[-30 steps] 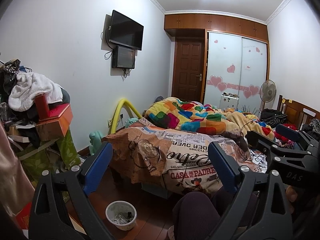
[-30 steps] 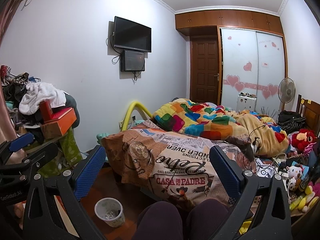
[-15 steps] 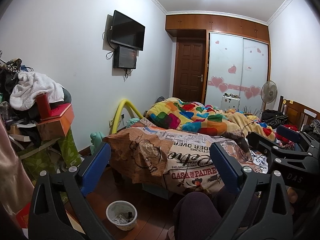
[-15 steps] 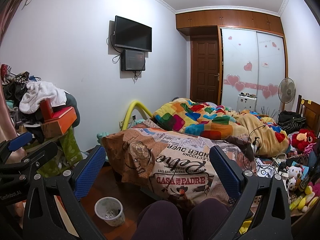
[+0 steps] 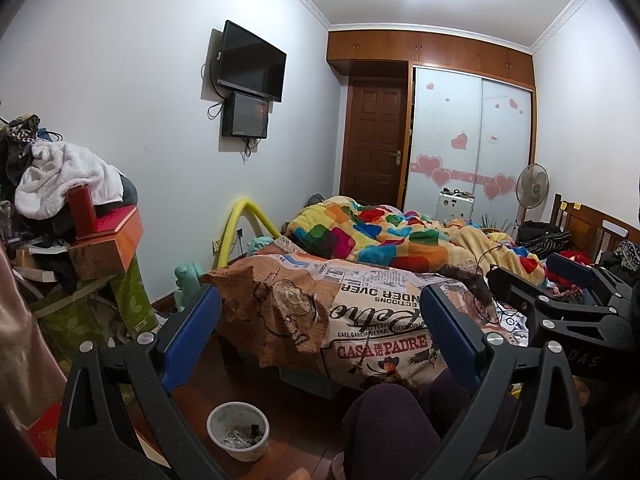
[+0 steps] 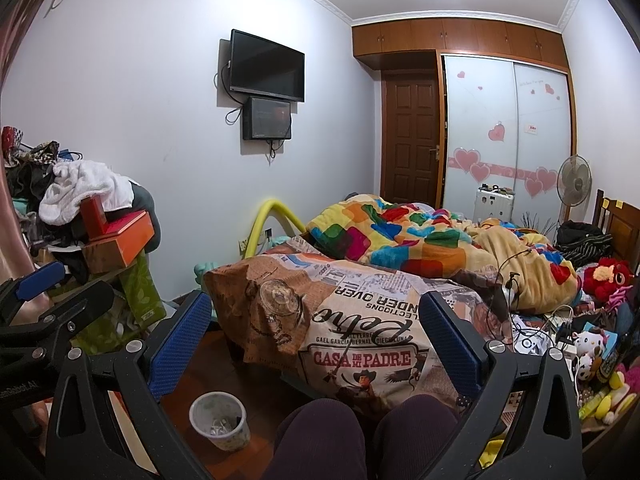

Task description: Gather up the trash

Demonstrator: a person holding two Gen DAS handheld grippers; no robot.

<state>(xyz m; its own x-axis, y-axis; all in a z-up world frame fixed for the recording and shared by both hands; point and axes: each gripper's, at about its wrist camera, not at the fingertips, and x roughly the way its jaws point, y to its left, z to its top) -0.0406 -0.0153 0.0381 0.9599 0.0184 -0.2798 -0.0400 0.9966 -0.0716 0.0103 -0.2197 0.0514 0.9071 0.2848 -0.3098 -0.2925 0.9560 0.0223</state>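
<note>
Trash sits in one small white bin (image 5: pixel 238 430) on the wooden floor (image 5: pixel 296 412), just off the foot of the bed (image 5: pixel 360 308) and beside the seated person's two knees (image 6: pixel 320 436). Two grippers are held up side by side: the left gripper (image 5: pixel 320 336) and the right gripper (image 6: pixel 314 334) both have their blue fingers spread wide, holding nothing. One fan (image 6: pixel 574 184) stands by the wardrobe (image 6: pixel 508 132).
</note>
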